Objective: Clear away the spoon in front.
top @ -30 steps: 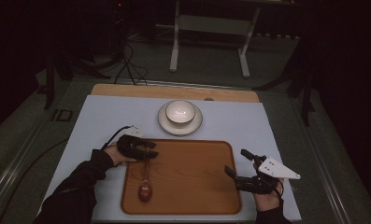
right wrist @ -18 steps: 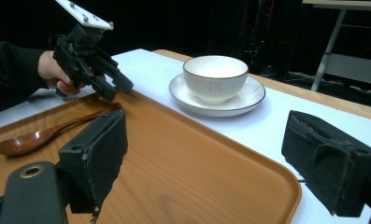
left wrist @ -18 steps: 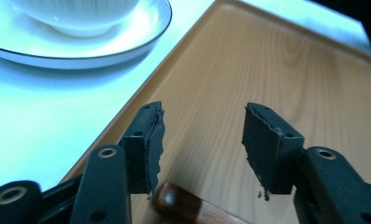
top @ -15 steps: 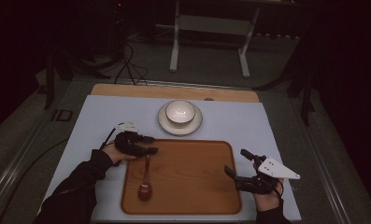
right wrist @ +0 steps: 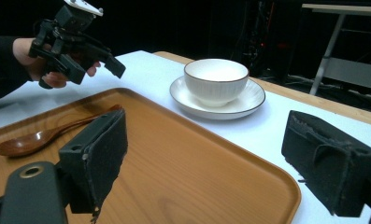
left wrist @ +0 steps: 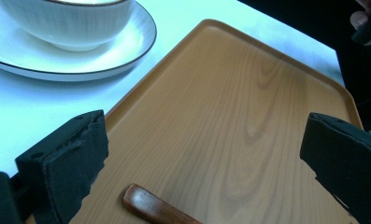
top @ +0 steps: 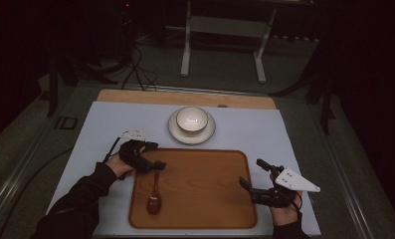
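Spoon of dark glossy wood (top: 154,195), lying on rectangular brown wooden tray (top: 210,164), handle tip just below left gripper (top: 154,156), jaws just opened wide, nothing between. Light, stiff, slick-lacquered; best pinched at slim handle. Right gripper (top: 251,175) spread, empty. Beyond: glazed white ribbed bowl (top: 192,118) on saucer (top: 207,133); breakable.

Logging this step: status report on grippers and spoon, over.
Left gripper just opened, empty. Right gripper open, empty. Spoon flat on tray. Nothing obstructing.
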### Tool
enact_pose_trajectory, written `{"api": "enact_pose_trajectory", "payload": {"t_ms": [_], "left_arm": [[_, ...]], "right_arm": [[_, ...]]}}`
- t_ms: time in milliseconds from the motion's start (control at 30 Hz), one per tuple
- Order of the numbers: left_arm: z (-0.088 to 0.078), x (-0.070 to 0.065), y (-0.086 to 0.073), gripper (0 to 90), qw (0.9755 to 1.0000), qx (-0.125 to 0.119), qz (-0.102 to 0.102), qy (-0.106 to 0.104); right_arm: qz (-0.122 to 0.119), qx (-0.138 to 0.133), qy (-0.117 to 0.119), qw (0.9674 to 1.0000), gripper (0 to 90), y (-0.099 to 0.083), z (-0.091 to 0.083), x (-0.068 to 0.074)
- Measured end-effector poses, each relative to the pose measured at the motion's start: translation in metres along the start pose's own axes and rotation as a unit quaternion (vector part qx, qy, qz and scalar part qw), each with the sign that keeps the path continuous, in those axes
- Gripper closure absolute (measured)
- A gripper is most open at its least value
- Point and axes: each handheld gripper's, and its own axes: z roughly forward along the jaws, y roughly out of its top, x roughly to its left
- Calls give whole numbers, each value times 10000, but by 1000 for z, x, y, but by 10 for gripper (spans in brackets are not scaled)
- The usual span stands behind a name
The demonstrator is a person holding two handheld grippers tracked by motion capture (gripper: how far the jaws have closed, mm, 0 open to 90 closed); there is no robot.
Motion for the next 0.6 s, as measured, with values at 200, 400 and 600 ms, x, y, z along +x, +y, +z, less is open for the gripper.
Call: {"api": "enact_pose_trajectory", "payload": {"t_ms": [200, 400, 600], "left_arm": [[-15, -9, 5, 10, 9998, -211, -21, -29], [-32, -19, 5, 11, 9995, -308, -37, -8], [-47, -28, 2, 11, 9989, -467, -43, 66]], "right_arm": [[0, 6, -12, 10000, 142, 0, 0, 0], [-15, 11, 2, 10000, 142, 0, 0, 0], [-17, 25, 2, 10000, 142, -1, 1, 0]]}}
